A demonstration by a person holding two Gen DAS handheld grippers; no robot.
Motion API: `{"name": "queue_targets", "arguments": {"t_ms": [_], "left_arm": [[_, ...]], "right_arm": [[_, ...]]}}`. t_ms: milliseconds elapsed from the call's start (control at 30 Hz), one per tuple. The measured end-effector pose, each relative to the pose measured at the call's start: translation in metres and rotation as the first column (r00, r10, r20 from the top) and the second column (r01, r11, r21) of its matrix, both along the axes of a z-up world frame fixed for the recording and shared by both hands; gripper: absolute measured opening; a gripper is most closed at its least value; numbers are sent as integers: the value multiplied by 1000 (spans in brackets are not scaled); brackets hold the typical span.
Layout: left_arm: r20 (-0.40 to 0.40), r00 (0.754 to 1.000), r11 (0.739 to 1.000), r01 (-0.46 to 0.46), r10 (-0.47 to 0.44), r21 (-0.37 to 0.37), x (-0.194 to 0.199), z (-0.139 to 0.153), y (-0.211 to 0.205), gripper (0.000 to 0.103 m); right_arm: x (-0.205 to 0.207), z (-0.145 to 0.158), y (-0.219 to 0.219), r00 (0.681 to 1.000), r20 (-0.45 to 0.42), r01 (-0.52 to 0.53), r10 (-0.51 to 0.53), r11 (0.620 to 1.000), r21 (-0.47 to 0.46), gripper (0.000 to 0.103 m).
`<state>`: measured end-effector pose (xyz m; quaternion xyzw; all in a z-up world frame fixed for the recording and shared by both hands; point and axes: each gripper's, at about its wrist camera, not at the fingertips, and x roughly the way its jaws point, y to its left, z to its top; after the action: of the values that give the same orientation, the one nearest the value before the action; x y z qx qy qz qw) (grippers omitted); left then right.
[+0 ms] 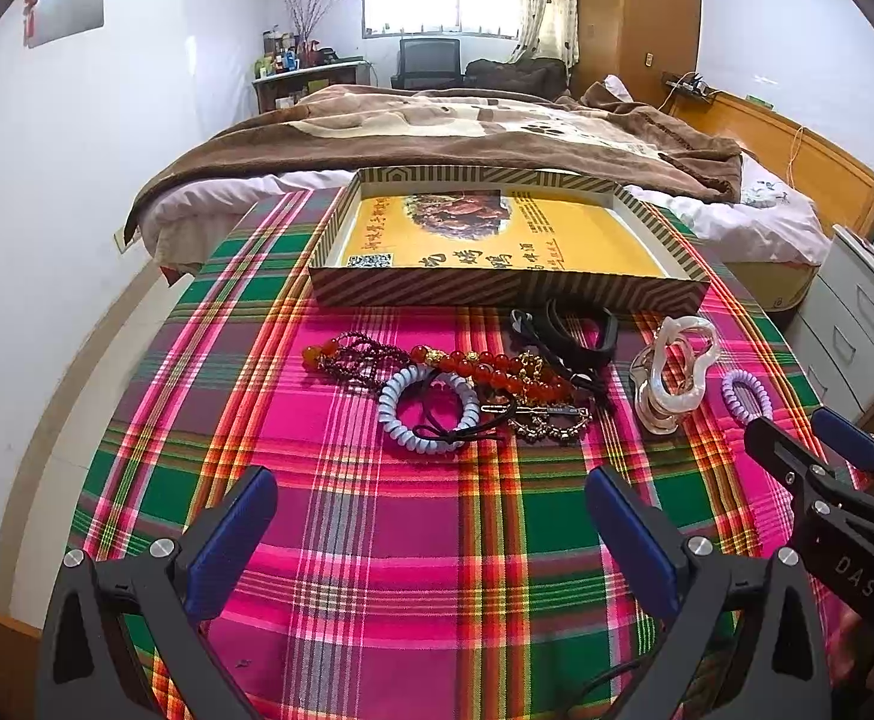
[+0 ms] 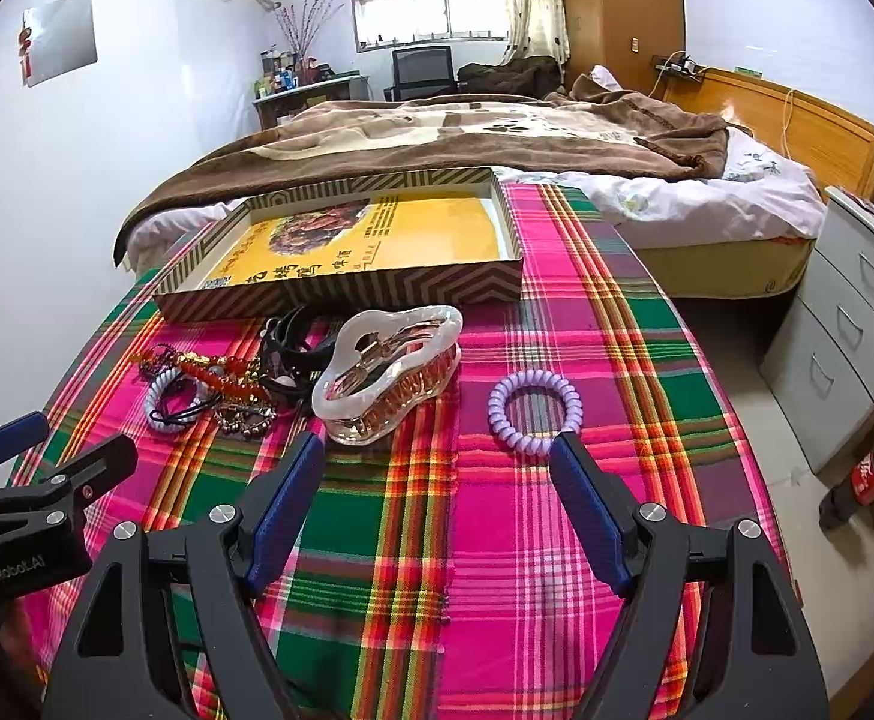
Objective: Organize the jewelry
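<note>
A woven plaid cloth (image 1: pixel 413 516) in pink, green and orange stripes covers the table and fills the lower half of both views. At its far edge sits a shallow cardboard tray (image 1: pixel 496 291) with striped brown-and-cream walls and a glossy yellow printed floor.

Just in front of the tray, in the middle of the left wrist view, lies a tangled heap: a string of round, shiny red beads (image 1: pixel 484 369), a strand of small dark beads (image 1: pixel 359 360), a pale blue coiled hair tie (image 1: pixel 428 408) with a thin black elastic across it, a black strap-like piece (image 1: pixel 568 330) and a small metallic trinket. To the right of the heap stands a glossy, translucent white hair claw (image 2: pixel 386 375) with a wavy outline and amber teeth. Further right, lying flat and apart from the rest, is a lilac coiled hair tie (image 2: pixel 535 411), a springy plastic ring.

The left gripper (image 1: pixel 431 516) is spread wide and holds nothing; its ribbed blue pads frame bare cloth at the bottom of its view, with the heap above and between them, well clear. The right gripper (image 2: pixel 437 480) is likewise spread and empty; the lilac coiled hair tie lies just beyond its right fingertip, and the hair claw lies close ahead of its left fingertip.
</note>
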<state>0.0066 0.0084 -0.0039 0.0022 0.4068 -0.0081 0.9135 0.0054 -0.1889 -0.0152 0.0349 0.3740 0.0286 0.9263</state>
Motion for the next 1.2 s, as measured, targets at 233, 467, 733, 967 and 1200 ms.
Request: {"name": "queue_targets", "arguments": {"t_ms": [233,467,733,967,1200], "left_arm": [[-4,1000,1000,-1,1,-2,1,-1,1,103],[-7,1000,1000,-5,5,-5,0,-3,1,103],[-9,1000,1000,-4,4,-6,0,-3,1,103],[-11,1000,1000,-4,4,-7,0,-3,1,103],[-11,1000,1000,-5,5,-8,0,-4,0,103]], "right_arm": [[0,-1,-1,1000,0,5,-5,1000,1,77],[0,-1,0,1000,-2,3,-3,1000,2,77],[0,-1,0,1000,-1,2,-2,1000,1,77],[0,-2,0,1000,-2,3,-3,1000,2,77],[0,-2,0,1000,-2,3,-3,1000,2,77]]}}
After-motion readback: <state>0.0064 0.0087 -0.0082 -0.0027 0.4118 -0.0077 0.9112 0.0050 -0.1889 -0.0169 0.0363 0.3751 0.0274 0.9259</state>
